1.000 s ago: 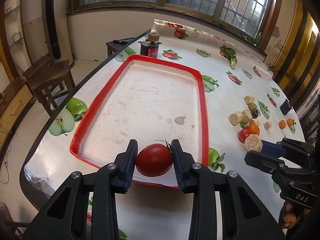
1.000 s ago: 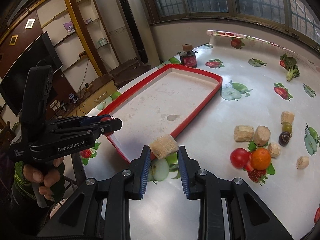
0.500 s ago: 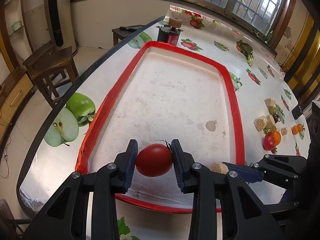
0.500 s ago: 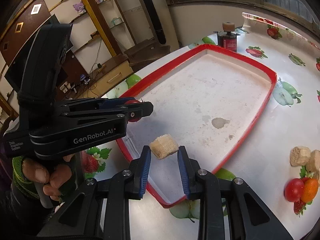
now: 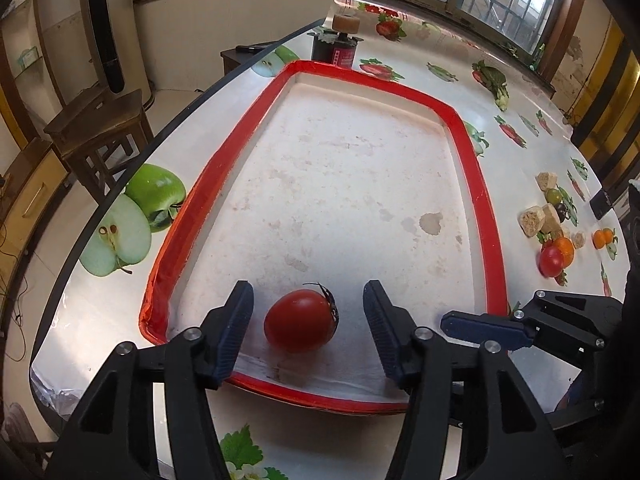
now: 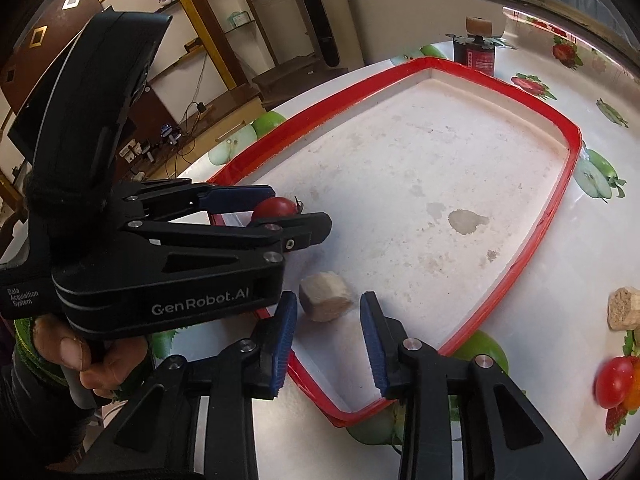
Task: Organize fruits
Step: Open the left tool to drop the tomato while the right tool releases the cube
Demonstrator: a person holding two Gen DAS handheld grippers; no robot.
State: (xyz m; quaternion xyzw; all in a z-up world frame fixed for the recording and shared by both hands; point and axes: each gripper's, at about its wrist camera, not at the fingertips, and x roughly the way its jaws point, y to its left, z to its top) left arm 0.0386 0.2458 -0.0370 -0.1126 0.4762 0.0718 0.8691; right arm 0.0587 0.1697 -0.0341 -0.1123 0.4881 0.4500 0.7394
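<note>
Left wrist view: I am holding the left gripper (image 5: 306,330) spread wide around the tomato (image 5: 300,321), which is resting in the red tray (image 5: 486,216). The right gripper (image 6: 328,338) (also released) is straddling the beige block (image 6: 325,297); withdrawing carelessly risks nudging the tomato into rolling.

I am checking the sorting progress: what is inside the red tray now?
Inside the red tray: one tomato and one tan block. The left gripper covers part of its near corner.
</note>
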